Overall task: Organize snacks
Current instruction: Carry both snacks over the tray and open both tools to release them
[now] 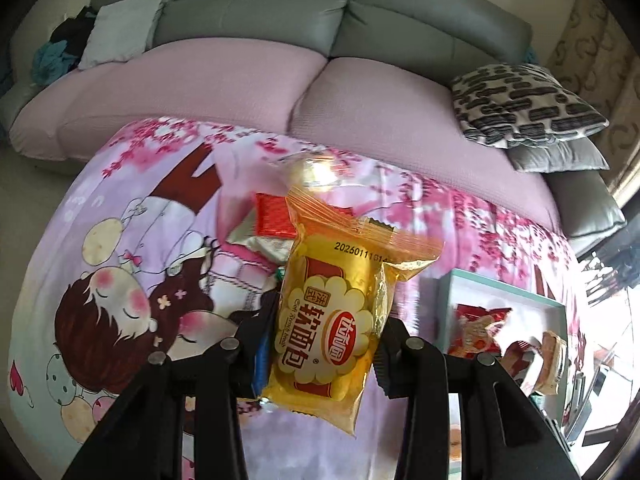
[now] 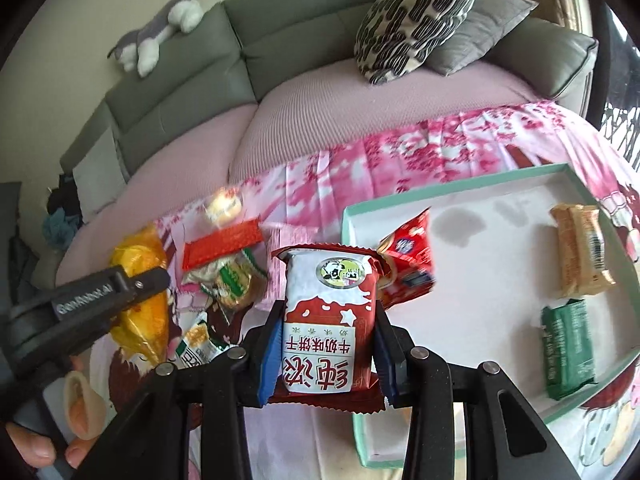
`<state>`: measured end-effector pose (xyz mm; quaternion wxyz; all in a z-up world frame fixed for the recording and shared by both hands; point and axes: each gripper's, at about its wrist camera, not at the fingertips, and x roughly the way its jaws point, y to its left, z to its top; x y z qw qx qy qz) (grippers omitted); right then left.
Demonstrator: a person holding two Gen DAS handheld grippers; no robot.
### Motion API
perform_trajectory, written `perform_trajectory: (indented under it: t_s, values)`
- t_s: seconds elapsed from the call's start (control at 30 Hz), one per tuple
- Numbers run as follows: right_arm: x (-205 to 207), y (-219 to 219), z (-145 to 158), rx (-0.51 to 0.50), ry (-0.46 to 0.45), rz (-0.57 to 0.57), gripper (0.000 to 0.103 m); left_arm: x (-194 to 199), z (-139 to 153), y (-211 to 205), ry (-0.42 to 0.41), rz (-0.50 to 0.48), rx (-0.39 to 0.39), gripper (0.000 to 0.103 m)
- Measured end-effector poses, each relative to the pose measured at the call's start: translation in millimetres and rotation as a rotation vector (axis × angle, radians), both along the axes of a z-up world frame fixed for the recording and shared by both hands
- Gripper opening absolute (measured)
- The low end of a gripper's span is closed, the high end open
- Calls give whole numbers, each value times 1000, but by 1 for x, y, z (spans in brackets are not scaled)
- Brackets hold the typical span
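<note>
Snacks are filling both your grippers: left gripper [image 1: 324, 344] is clamping a yellow soft-bread packet [image 1: 340, 316], right gripper [image 2: 326, 356] is clamping a red-and-white milk biscuit pack [image 2: 326, 320] at lower centre.

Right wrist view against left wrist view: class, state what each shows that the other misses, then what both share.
Only the right wrist view shows the plush toy on the sofa back, the green packet in the tray, and the right gripper clamping a red-and-white biscuit packet. Only the left wrist view shows the cartoon faces on the cloth. Both show the left gripper holding the yellow bread packet, and the mint-rimmed tray.
</note>
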<state>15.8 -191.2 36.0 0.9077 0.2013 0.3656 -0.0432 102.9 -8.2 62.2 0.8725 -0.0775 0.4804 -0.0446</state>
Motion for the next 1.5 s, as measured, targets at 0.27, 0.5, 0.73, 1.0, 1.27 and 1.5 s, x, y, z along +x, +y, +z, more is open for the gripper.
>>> perform_trajectory:
  t_s: [0.27, 0.5, 0.73, 1.0, 1.27, 1.5]
  values:
    - [-18, -61, -2, 29, -6, -140, 42, -10, 5, -46, -19, -101, 77, 42]
    - [-27, -111, -17, 48, 29, -259, 42, -12, 3, -86, -30, -173, 157, 42]
    - [-28, -131, -25, 71, 34, -279, 42, 2, -25, -120, 21, -216, 206, 42]
    - [-22, -138, -35, 89, 54, -266, 42, 14, -49, -143, 63, -231, 221, 42]
    - [-23, -147, -38, 103, 58, -284, 42, 5, -59, -177, 61, -308, 231, 42]
    - [-23, -156, -43, 106, 74, -307, 42, 2, -68, -202, 83, -372, 201, 42]
